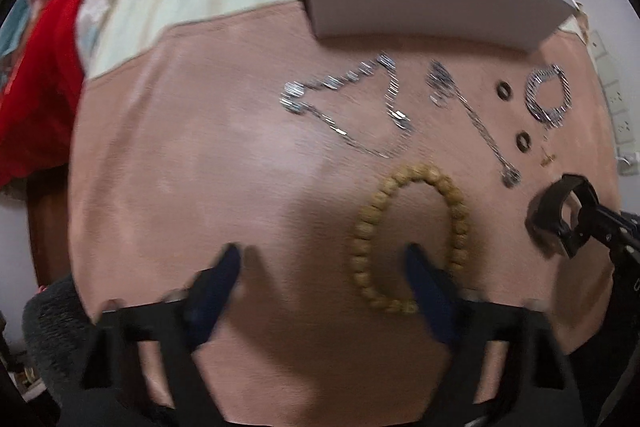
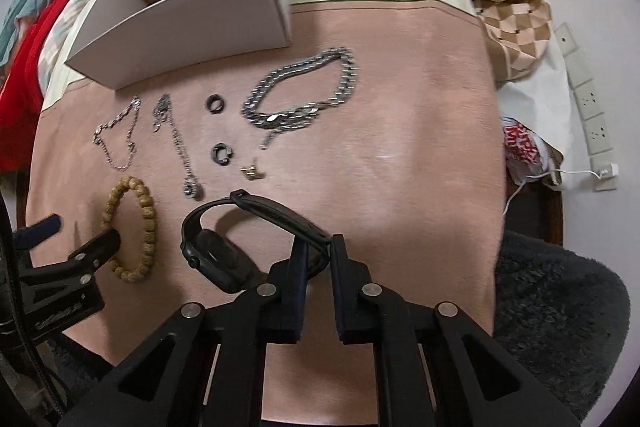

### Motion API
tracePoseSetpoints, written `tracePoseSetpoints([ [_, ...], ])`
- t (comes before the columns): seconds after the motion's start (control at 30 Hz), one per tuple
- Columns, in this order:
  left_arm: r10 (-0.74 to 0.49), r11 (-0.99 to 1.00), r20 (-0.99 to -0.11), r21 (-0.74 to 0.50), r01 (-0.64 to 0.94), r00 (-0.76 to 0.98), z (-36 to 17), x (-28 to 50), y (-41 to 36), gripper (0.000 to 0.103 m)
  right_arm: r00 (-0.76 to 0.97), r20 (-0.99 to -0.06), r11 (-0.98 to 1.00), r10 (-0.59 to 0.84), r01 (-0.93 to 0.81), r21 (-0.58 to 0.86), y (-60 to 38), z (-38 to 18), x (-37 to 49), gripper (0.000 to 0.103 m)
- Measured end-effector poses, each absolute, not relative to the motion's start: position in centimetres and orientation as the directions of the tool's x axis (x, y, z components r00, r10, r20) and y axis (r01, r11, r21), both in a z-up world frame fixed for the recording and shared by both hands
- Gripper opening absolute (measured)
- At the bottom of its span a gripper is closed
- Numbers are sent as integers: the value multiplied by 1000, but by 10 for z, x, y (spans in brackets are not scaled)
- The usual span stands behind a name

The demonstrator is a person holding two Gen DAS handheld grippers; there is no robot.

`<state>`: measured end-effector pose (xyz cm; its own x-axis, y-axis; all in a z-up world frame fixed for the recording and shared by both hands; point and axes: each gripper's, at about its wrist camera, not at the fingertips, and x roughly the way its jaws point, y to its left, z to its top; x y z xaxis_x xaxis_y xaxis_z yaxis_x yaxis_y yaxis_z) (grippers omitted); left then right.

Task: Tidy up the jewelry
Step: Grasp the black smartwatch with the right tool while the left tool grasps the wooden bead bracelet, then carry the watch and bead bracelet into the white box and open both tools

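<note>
Jewelry lies spread over the pink cloth (image 2: 400,99) covering the tabletop, and as far as the frames show nothing sits yet in the open cardboard box (image 2: 192,27) at the far edge, so sorting looks barely begun. The right gripper (image 2: 318,247) has its jaws nearly shut, pinching the strap of the black smartwatch (image 2: 216,255) near the near edge. The left gripper (image 1: 324,267) stands about half open with one finger inside the loop of the wooden bead bracelet (image 1: 412,227) and one outside to its left; the pads do not visibly press the beads. Left to gather: the heavy silver chain (image 2: 304,95), a thin silver bracelet (image 2: 118,135), a pendant necklace (image 2: 176,143), two dark rings (image 2: 216,103), and a small gold piece (image 2: 252,173). No brand or label is readable on any jewelry; red-and-white lettering on a wrapper (image 2: 524,147) past the right edge is too crumpled to read.
</note>
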<state>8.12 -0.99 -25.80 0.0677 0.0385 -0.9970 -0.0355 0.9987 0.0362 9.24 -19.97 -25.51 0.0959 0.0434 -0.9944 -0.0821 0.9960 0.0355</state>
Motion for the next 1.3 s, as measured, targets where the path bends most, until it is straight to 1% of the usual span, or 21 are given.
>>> tracePoseSetpoints([
  [0.03,14,999,-997,12,-32,82,-256,80,-12,55,94,-995,996,42,-77,35,-202,-251,90,11],
  [0.07,-1,1000,-996,-3,-18,88,-255,80,-15,50,93,-995,997,39,-73,32,-202,-251,87,11],
  [0.1,-8,1000,-995,-8,-1,96,-253,79,-18,39,92,-995,997,37,-70,30,-203,-251,86,11],
  [0.13,-10,1000,-995,-8,17,103,-251,79,-21,23,92,-995,997,35,-67,29,-202,-252,84,11],
  [0.17,-12,999,-994,-8,33,107,-250,78,-24,14,91,-995,998,34,-65,28,-206,-251,85,11],
  [0.2,-15,999,-994,-10,40,105,-249,78,-27,7,93,-995,998,32,-62,27,-204,-251,83,11],
  [0.3,-24,999,-992,-19,39,124,-243,75,-30,7,95,-995,998,31,-58,25,-209,-255,86,11],
  [0.43,-45,998,-983,-36,50,177,-217,75,-24,7,118,-993,998,27,-64,20,-213,-253,88,11],
  [0.8,-124,992,-944,-107,73,305,-152,83,-17,6,194,-976,992,102,-88,86,-204,-206,96,10],
  [1.07,-198,980,-887,-169,106,416,-92,134,-15,6,294,-940,984,171,-102,147,-205,-147,143,10],
  [1.2,-217,976,-875,-192,103,432,-82,171,-14,6,338,-928,984,156,-130,119,-193,-131,183,10],
  [1.3,-232,973,-882,-214,90,409,-94,202,-10,6,346,-928,983,140,-163,88,-178,-133,209,10],
])
